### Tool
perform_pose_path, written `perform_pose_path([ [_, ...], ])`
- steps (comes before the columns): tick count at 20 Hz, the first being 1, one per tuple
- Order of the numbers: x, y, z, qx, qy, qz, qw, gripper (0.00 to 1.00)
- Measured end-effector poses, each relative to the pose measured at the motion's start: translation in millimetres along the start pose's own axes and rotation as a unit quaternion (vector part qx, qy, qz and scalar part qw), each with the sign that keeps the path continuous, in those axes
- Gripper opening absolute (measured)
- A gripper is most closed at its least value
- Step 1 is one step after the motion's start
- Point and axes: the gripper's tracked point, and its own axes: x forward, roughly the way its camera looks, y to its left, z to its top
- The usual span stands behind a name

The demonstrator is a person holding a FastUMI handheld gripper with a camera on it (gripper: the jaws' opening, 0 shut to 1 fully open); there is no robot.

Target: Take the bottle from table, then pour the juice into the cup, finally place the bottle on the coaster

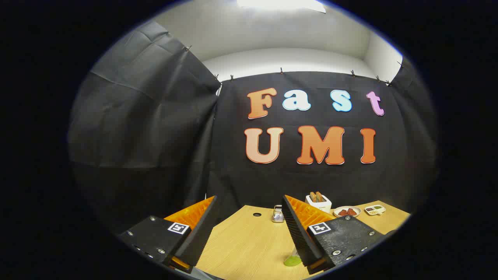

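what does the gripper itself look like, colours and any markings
The gripper has two wedge-shaped fingers with orange ribbed outer bodies and black inner pads with fine ridges. Each sits on a black textured plate fixed with silver screws, and each plate carries a small square black-and-white marker tag.

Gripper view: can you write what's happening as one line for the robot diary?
gripper: open, holding nothing | table: bare between fingers | green coaster: by one finger | toaster, plate: beyond | bottle: not grasped

Nothing readable here, no word, number or brand. Only signs: one square black-and-white coded marker [178, 228] on the left finger's mount, a second marker [319, 228] on the right's, the gripper [249, 198] spread wide above the table [249, 241]
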Motion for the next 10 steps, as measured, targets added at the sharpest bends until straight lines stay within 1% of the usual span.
perform_pose_path([
  [5,-0.2,-9.6,3.6,0.009,-0.005,-0.001,1.000,0.96],
  [10,4.0,-25.5,-4.7,0.012,0.002,-0.013,1.000,0.96],
])
